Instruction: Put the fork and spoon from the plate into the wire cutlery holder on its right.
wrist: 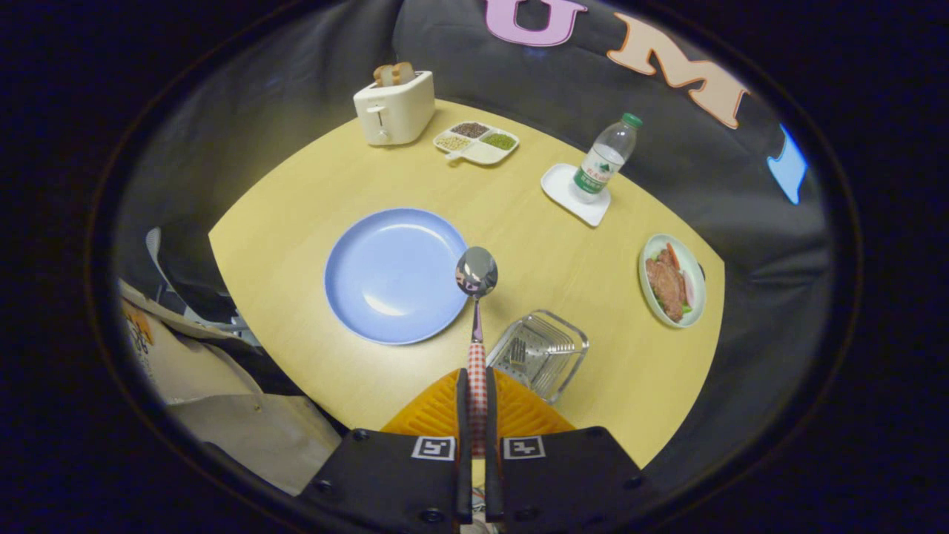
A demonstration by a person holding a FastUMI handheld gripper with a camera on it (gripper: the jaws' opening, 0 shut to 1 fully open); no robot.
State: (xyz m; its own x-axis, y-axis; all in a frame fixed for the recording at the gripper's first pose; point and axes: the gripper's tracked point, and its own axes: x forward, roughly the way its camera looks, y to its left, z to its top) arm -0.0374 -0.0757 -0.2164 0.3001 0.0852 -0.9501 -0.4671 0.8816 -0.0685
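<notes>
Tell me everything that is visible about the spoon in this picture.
The spoon has a shiny metal bowl that mirrors the room and a thin neck, and its handle is covered in a red-and-white checked pattern. The hand-held gripper is shut on this handle, with both fingers pressing its sides. The spoon points straight ahead from the fingers, lifted above the table. Its bowl appears over the right rim of the blue plate, and the wire cutlery holder is beside it on the right.
</notes>
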